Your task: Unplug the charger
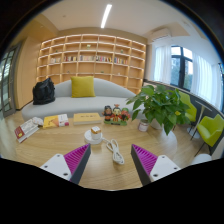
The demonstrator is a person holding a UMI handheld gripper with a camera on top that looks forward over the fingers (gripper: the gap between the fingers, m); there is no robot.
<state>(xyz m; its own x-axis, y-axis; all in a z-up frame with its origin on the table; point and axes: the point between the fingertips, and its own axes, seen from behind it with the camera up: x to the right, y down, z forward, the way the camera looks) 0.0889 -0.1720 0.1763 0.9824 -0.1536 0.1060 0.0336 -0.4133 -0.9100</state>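
A white charger point(96, 136) sits upright on the wooden table point(60, 142), just ahead of my fingers and slightly left of the middle. Its white cable point(115, 152) lies coiled on the table to its right, reaching back toward the gap between the fingers. My gripper point(111, 163) is open and empty, low over the table. The magenta pads point(76, 158) stand wide apart, with bare table and the cable's near end between them.
A potted green plant point(158, 106) stands on the table to the right. Books point(28, 127) and a flat box point(87, 117) lie at the far left and middle. Beyond are a white sofa point(75, 100), a bookshelf point(95, 60) and green chairs point(209, 128).
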